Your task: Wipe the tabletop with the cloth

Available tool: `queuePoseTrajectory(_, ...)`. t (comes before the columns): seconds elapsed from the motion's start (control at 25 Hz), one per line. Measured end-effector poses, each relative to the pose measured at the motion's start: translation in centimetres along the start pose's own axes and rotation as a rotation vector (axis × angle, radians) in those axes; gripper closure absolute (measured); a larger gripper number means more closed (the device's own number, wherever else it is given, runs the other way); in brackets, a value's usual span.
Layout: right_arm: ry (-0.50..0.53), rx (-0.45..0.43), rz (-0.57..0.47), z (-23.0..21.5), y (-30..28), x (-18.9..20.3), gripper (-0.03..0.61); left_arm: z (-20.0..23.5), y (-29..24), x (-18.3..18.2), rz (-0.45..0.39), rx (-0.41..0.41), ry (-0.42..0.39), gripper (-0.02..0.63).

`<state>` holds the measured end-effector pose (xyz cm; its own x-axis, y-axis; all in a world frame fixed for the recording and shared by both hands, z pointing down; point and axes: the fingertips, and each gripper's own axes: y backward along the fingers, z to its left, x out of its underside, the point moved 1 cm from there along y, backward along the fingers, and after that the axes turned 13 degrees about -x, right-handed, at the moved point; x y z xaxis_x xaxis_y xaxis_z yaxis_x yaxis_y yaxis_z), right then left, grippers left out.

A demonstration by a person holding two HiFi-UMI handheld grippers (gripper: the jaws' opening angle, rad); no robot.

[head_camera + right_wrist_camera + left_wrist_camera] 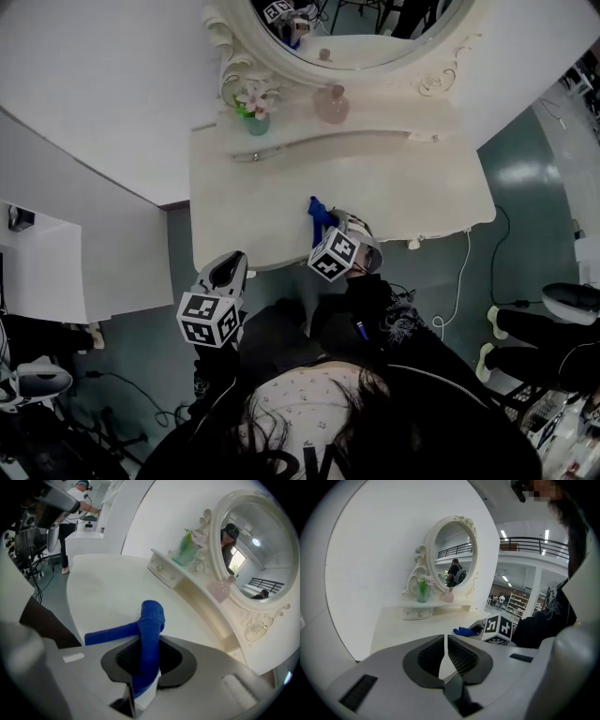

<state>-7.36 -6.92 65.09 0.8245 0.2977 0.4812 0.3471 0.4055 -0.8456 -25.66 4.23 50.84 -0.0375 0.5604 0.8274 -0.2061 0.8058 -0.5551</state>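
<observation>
Nearest the head camera, the left gripper [228, 274] hangs just off the table's [412, 192] front edge, near its left corner. Only its own view shows its jaws: drawn together to a thin slit, with nothing between them.

The right gripper [149, 645] sits over the front edge near the middle. The head view shows just a scrap of blue ahead of it. Its own view shows the grip itself: the jaws are clamped on the cloth [151, 617], which stands up between the pads as a rolled fold. One tail trails left and lies on the tabletop. The left gripper view catches the same cloth from the side, low on the table just beyond the right gripper's marker cube [499, 629].

Farther back a raised shelf [375, 120] runs along the table's rear. It holds a green vase [256, 120] of flowers at the left and a pink bottle [331, 105] toward the middle. Behind them rises an oval mirror [281, 58] in a carved white frame.

Count: two grippers, one cloth, one vase, one bottle, one mirror.

Only the right gripper view shows a person [77, 501] in white at a far counter. Only the left gripper view shows a hall with a railed balcony [534, 543] and far shelving. Only the head view shows the white cable [459, 286] on the floor at the right.
</observation>
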Motion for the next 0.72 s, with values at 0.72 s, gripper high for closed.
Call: queuePoseTrajectory(0.72,-0.152,0.136,0.033,-17.3,8.1,22.3,0.505,-23.4,-9.9,-3.6,0.039,0.145,-0.092,0.612)
